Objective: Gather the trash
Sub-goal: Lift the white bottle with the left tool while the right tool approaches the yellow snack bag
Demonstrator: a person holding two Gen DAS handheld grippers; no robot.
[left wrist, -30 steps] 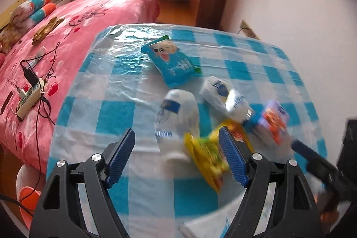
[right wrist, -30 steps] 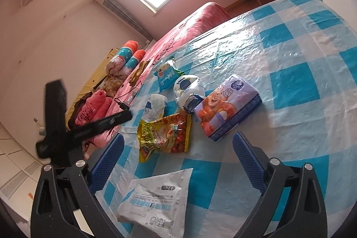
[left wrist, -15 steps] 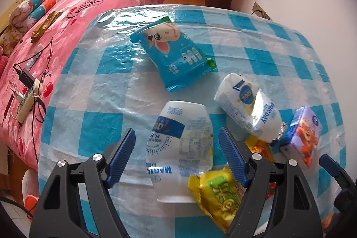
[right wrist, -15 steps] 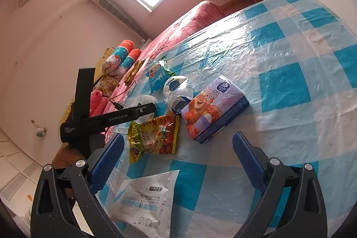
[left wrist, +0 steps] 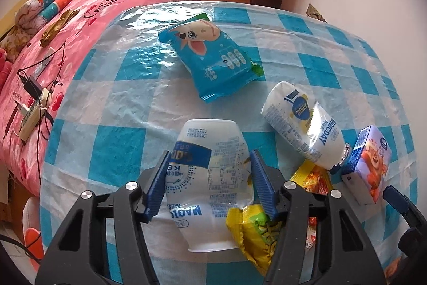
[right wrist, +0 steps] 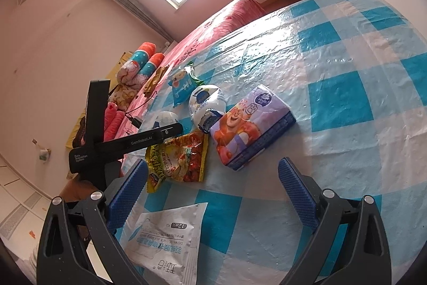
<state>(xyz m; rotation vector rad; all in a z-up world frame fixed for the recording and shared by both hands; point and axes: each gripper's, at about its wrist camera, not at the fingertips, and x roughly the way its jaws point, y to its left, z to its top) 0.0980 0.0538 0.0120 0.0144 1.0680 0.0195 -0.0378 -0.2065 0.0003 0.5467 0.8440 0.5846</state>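
Narrowed left jaws now pinch the crinkly white pouch [left wrist: 208, 175]; right jaws gape, empty.

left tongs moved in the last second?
Yes. The left tongs advanced over the checked table and narrowed; the white cup now sits between their pads, and the blue pouch looks nearer.

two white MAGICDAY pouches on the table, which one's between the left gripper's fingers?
The nearer pouch with the blue band: left gripper straddles it. The other white pouch lies clear, beside the tissue pack.
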